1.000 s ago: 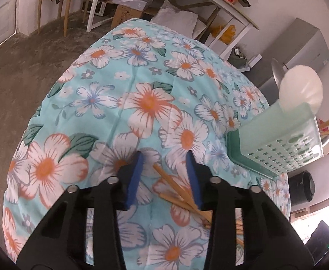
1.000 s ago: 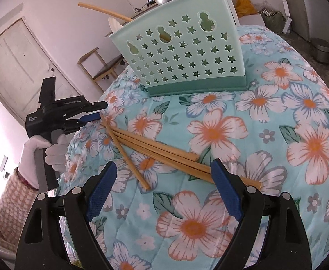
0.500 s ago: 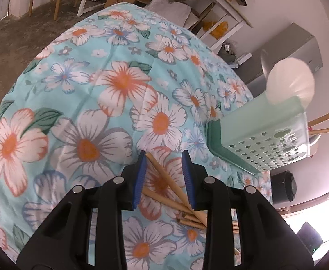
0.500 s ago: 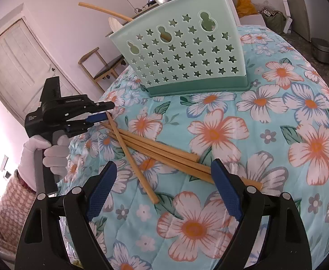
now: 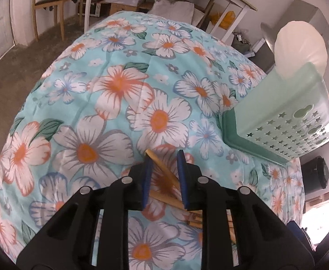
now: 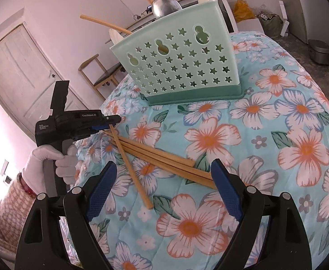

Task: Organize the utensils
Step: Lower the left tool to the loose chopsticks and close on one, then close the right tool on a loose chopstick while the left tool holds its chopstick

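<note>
Nearest to you, your right gripper (image 6: 162, 191) hangs with its jaws spread wide and nothing between them, low over the flowered cloth (image 6: 277, 117), its far jaw just above the end of the chopstick bundle (image 6: 159, 155).

A little further out, your left gripper (image 5: 163, 175) has just been narrowing its jaws around one chopstick (image 5: 162, 168), the one lying crosswise over the rest. From the wrist view the stick runs slantwise through the gap, its tip against the left pad, but there is daylight beside it on the other side, so you are not yet pinching it. The right view shows the same stick (image 6: 128, 162) with its upper end at the left gripper's tip and its lower end resting on the cloth.

Beyond the bundle stands the green holder (image 6: 180, 67), well apart from the sticks, with a ladle and spatulas already in it.

You look to be at the pick-up step for the first chopstick. Next, finish the squeeze until both pads bear on it, then lift gently, since the stick is angled in the jaws and may pivot. Then carry it upright to the holder.
</note>
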Available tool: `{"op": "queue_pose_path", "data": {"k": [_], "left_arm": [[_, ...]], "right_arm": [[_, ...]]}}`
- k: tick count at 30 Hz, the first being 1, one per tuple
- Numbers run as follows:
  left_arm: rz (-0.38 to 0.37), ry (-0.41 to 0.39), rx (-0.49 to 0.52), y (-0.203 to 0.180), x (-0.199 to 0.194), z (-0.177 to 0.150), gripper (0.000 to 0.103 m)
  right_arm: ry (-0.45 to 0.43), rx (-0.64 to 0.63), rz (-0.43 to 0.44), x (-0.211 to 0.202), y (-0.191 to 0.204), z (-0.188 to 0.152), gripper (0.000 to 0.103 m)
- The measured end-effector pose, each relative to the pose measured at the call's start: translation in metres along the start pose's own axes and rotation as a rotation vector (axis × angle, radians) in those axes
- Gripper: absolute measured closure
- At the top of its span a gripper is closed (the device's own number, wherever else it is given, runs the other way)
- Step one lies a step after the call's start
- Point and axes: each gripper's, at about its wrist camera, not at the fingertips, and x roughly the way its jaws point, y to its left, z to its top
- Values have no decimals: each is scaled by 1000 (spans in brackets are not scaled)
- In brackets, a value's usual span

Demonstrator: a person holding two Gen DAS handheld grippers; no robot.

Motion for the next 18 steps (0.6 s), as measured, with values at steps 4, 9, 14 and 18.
{"op": "queue_pose_path", "data": {"k": [4,9,14,18], "left_arm": [[-85,-25,-54,5,-10,1,88],[-176,-78,-73,3,-32,4,91],[-289,-111,-87,9,-61,1,93],[-362,-129,-84,16,-83,-6,94]], "right_arm": [[-6,-1,-2,-3,-1,1,20],[-31,5,-2,-11,-2,4,20],[-67,9,6,-21,-1,6,20],[-96,9,15,-29,2,7,20]]}}
